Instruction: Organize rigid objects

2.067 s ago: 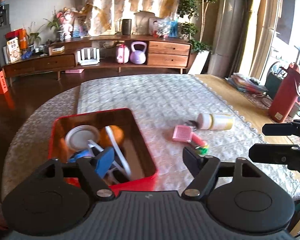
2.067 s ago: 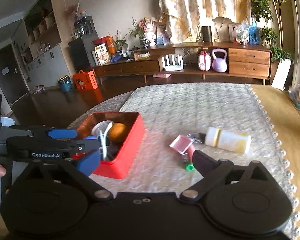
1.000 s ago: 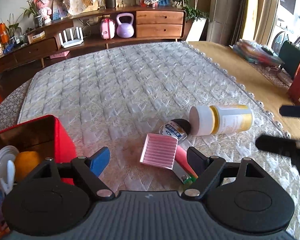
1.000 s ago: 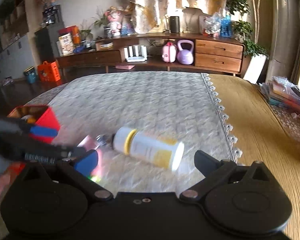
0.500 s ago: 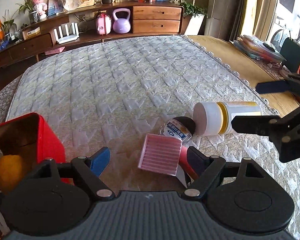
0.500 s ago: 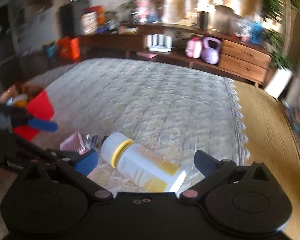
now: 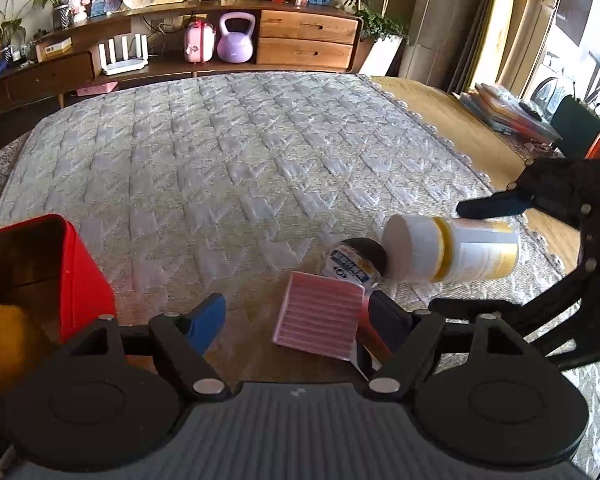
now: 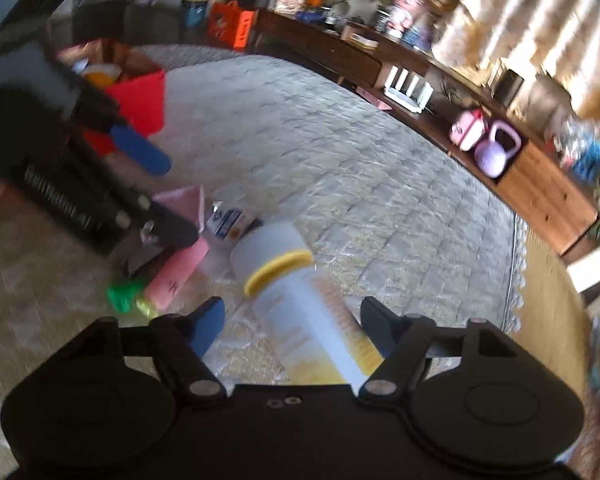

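**Both tongs closing over the clutter on the quilted cloth**

Stood at the left edge of the quilted cloth: one red tin, lid off, with an orange fruit inside; the rest of its contents cut off by the frame. Seen again, blurred, in the right wrist view, behind the left gripper.

Lay in a tight cluster to the right of the tin: one pink ribbed box, one pink tube with a green cap, one small round jar with a blue label, and one white bottle with a yellow band on its side, cap end touching the small jar.

Left gripper: jaws apart and closing, the ribbed box between the fingers, nearer the right one, no pad seen pressing on it. Pink tube partly hidden under the box and behind that right finger.

Right gripper: rolled over, jaws closing around the body of the bottle, one finger above and one below in the left wrist view; right pad at or nearly at the bottle, left pad clear of it. Much blur in that view.

Further back: a long wooden sideboard, with one purple kettlebell, one pink case and one white router on its lower shelf. One stack of papers on the bare table beyond the cloth.
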